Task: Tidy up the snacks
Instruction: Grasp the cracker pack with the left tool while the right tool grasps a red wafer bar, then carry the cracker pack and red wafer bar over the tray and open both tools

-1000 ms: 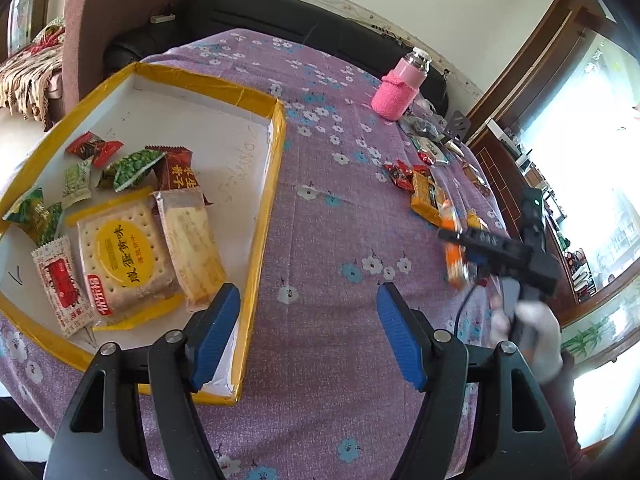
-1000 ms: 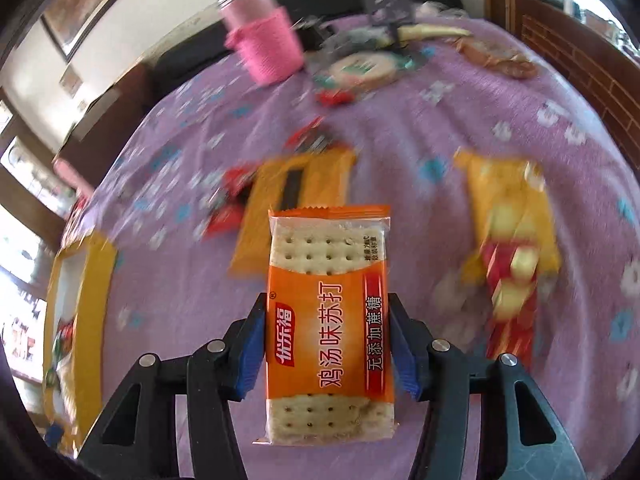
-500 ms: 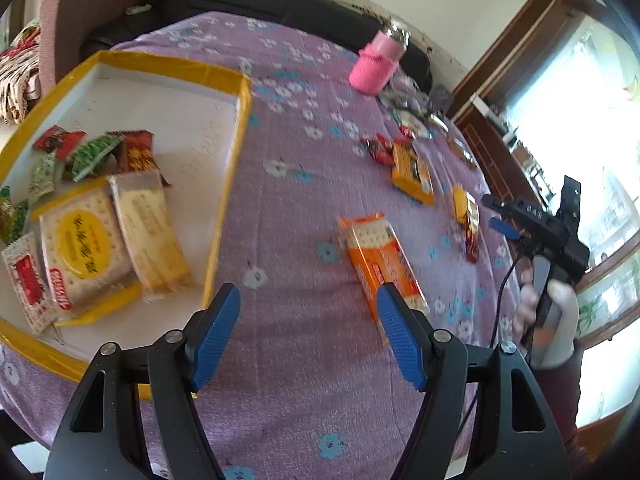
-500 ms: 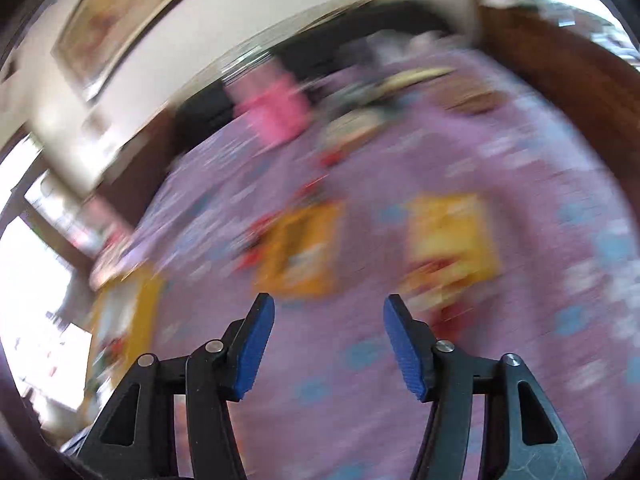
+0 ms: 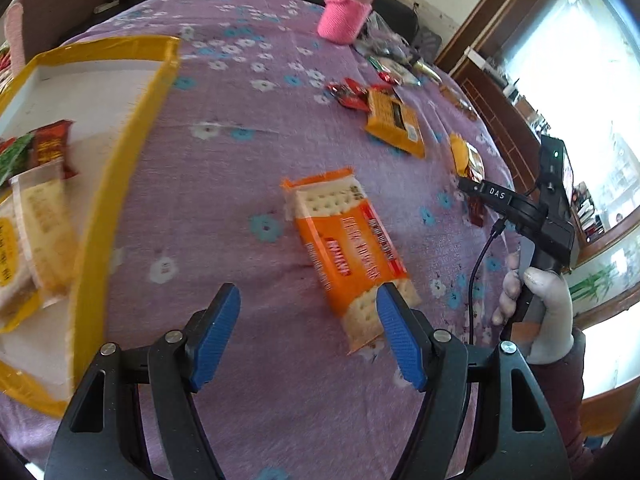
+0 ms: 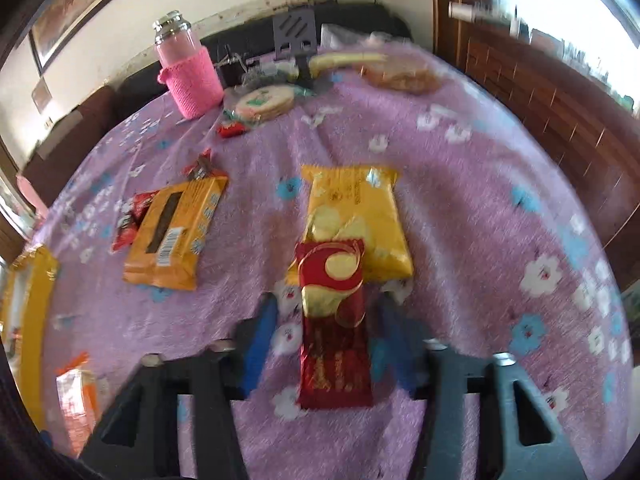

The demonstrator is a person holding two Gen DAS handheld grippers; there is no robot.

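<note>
1. A second ago the right gripper [image 6: 324,344] held the orange cracker pack [image 5: 348,252] between its jaws; it has since let it go, and the pack now lies flat on the purple flowered worktop [image 5: 224,168], between the yellow-rimmed tray [image 5: 120,168] and the other loose snacks.
2. The left gripper [image 5: 308,336] has swung toward that pack: its jaws are spread wide and empty, and the right-hand jaw overlaps the pack's near end.
3. The right gripper has moved on to a red and gold bar [image 6: 334,320]; its jaws stand apart on either side of the bar, not gripping it.
4. Progress looks partial. Several packets already sit in the tray. Still out on the worktop are the cracker pack, the bar, a yellow pouch [image 6: 356,208], a dark-striped orange pack [image 6: 176,228] and small red candies [image 6: 134,216].
5. Only the left view shows the tray's contents and the gloved right hand [image 5: 540,312] on its handle. Only the right view shows the bar lying partly on the pouch. The pink-sleeved bottle [image 6: 188,72] shows in both.
</note>
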